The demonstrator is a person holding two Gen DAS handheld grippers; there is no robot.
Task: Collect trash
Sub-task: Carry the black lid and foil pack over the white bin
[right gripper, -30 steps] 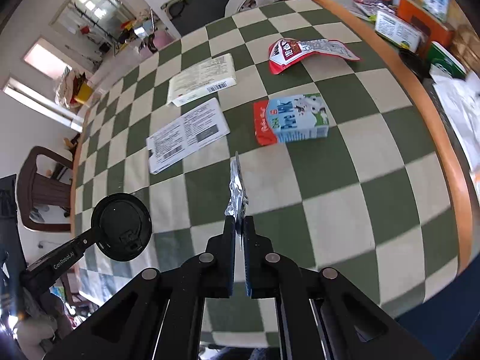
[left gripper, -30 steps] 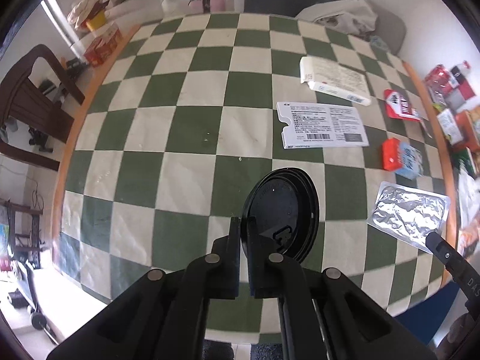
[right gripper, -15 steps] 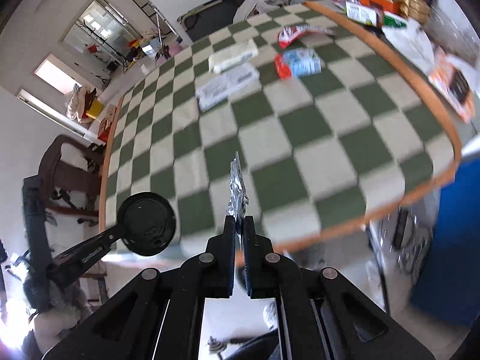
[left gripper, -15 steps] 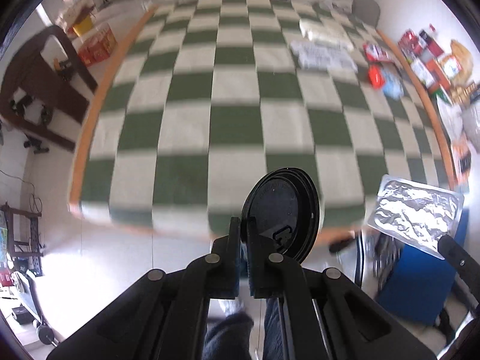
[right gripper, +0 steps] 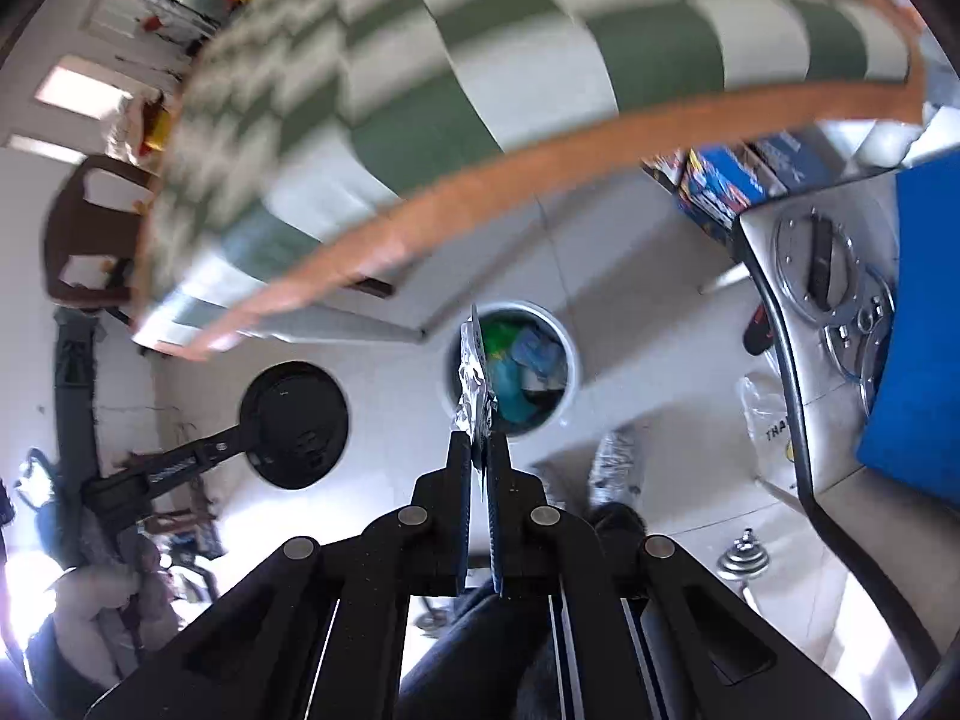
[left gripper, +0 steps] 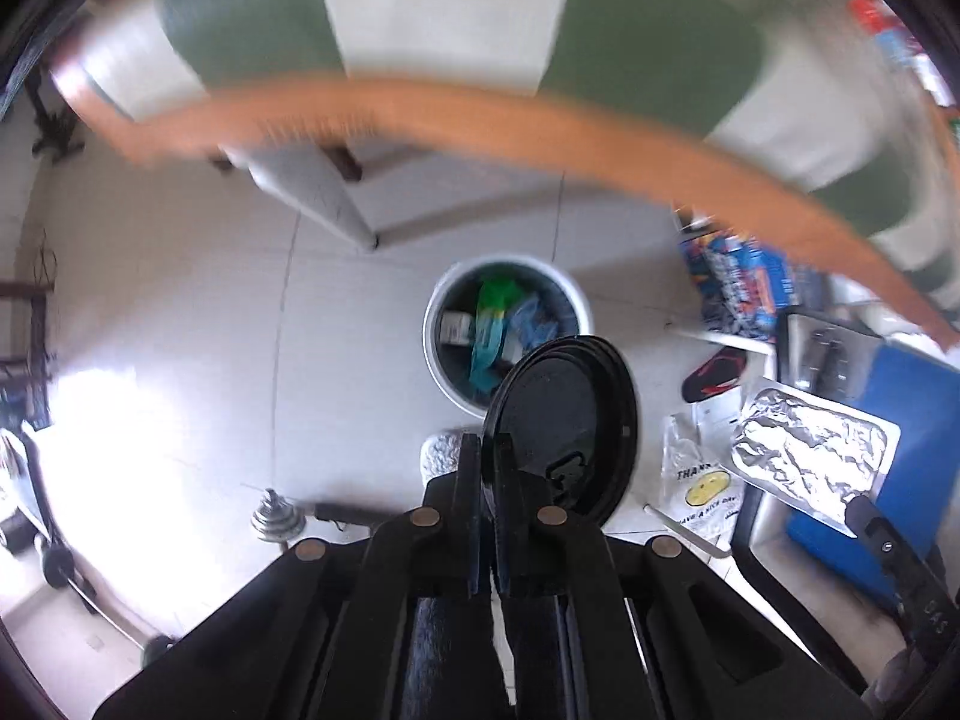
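change: both views swung off the green-white checkered table since a sec ago; floor now seen below.
bin: round white trash bin, part-filled, on floor near table edge.
L gripper: clenched on round black plastic lid, held over bin's near rim.
R gripper: clenched on crinkled silver foil pack, in line w/ bin.
meaning: drop judged next.

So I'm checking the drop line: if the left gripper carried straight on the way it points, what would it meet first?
Probably the white trash bin on the floor; the left gripper, shut on the black lid, points down at it. Depth is unclear.
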